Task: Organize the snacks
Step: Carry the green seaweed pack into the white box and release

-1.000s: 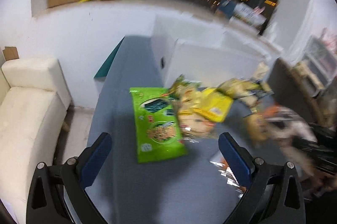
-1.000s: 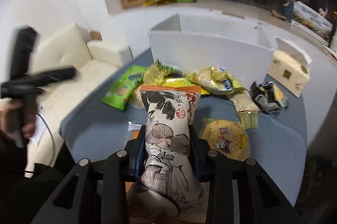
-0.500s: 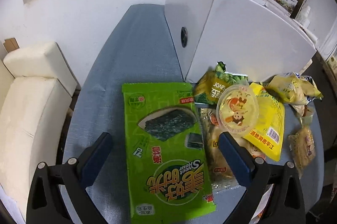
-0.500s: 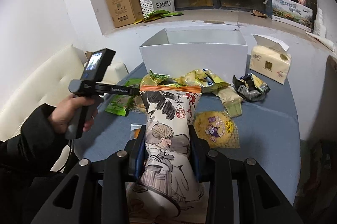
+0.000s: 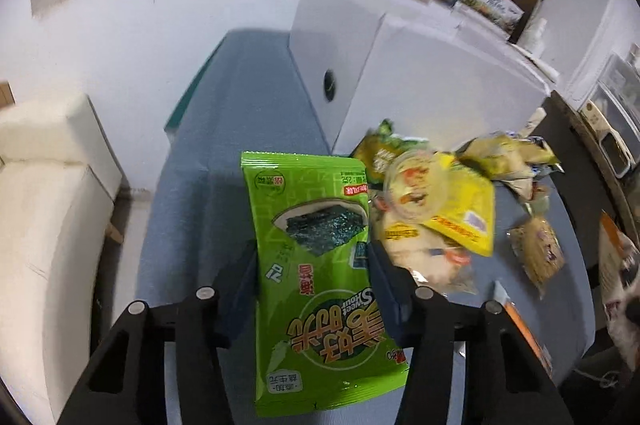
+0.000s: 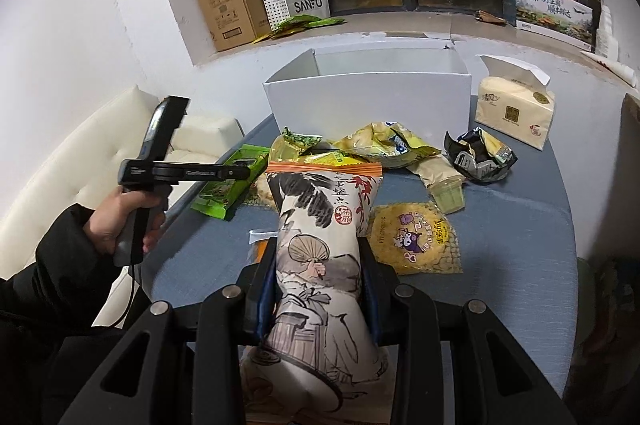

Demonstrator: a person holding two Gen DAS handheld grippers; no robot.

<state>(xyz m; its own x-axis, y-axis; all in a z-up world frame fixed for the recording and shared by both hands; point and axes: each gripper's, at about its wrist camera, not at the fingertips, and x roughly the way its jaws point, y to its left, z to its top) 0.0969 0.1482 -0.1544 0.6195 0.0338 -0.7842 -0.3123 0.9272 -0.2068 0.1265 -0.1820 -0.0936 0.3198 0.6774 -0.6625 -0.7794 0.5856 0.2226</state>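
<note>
The left gripper is clamping the green seaweed pack, which is lying in front of the white box, left of the snack pile on the desk. The right gripper is gripping the painted bag, in front of the box too

The blue-grey surface carries a white box at its far side. A heap of yellow snack bags lies just in front of the box. A tissue pack stands right of the box, a crumpled dark bag near it. A round yellow packet lies flat, nearer than the heap, and a green jelly cup lies between them.
</note>
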